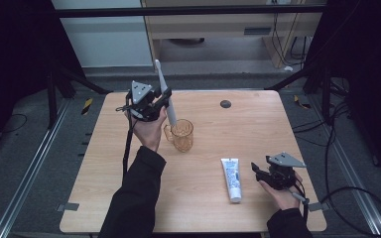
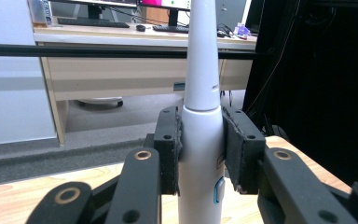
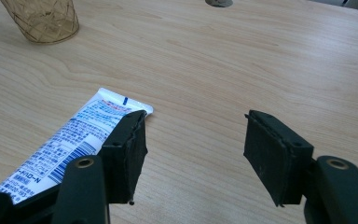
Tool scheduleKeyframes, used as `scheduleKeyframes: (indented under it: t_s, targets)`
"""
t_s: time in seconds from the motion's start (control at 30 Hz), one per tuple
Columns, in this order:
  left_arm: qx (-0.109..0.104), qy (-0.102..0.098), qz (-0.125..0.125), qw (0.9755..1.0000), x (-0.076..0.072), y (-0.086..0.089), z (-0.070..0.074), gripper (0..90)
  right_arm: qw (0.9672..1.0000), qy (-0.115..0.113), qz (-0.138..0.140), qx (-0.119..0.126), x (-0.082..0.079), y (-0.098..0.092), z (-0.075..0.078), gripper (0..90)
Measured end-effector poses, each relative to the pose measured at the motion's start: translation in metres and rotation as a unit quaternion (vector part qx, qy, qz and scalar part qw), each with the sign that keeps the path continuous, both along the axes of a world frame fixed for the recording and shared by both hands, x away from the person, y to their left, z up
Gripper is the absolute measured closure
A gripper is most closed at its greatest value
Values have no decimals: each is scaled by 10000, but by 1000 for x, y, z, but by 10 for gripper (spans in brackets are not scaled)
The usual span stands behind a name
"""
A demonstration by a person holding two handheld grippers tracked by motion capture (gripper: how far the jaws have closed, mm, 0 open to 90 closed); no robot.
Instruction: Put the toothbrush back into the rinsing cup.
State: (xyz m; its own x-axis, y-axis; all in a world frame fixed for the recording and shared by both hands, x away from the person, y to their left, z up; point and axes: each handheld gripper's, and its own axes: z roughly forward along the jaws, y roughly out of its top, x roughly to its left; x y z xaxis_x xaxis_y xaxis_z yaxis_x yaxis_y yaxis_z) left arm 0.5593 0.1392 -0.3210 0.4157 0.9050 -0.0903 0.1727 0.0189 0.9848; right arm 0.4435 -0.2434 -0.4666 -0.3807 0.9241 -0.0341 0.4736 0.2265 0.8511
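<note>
My left gripper [image 1: 162,101] is shut on a white electric toothbrush [image 1: 166,96], held nearly upright above the table's far left. In the left gripper view both pads clamp the toothbrush [image 2: 200,140] at its handle, just below the neck. Its lower end hangs at the rim of an amber glass mug [image 1: 182,134]. A white and blue toothpaste tube [image 1: 231,177] lies flat near the front right. My right gripper [image 1: 256,171] stands open just right of the tube, low over the table. In the right gripper view the tube [image 3: 70,142] lies beside the left jaw, and nothing sits between the fingertips [image 3: 193,156].
A dark round grommet [image 1: 225,104] sits in the wooden table [image 1: 258,129] toward the back. Black frame bars and cables surround the table. The mug's base [image 3: 42,21] stands at the top left of the right gripper view.
</note>
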Motion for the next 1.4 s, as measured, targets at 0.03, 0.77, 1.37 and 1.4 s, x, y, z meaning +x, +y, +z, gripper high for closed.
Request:
scheduleKeyframes:
  t_s: [0.03,0.77,1.37,1.4]
  targets:
    - [24,39,-6,10000,1,-1,-2,676,10000,9,-3,-6,0,0,0,387]
    - [397,377,-276,9981,10,-10,-48,676,10000,28,-23,-67,1,0,-1,377]
    - [543,503,-371,9966,8,-12,-78,676,10000,32,-16,-86,1,0,-2,373]
    - [547,501,-357,9966,7,-12,-79,676,10000,54,-20,-64,1,1,-2,373]
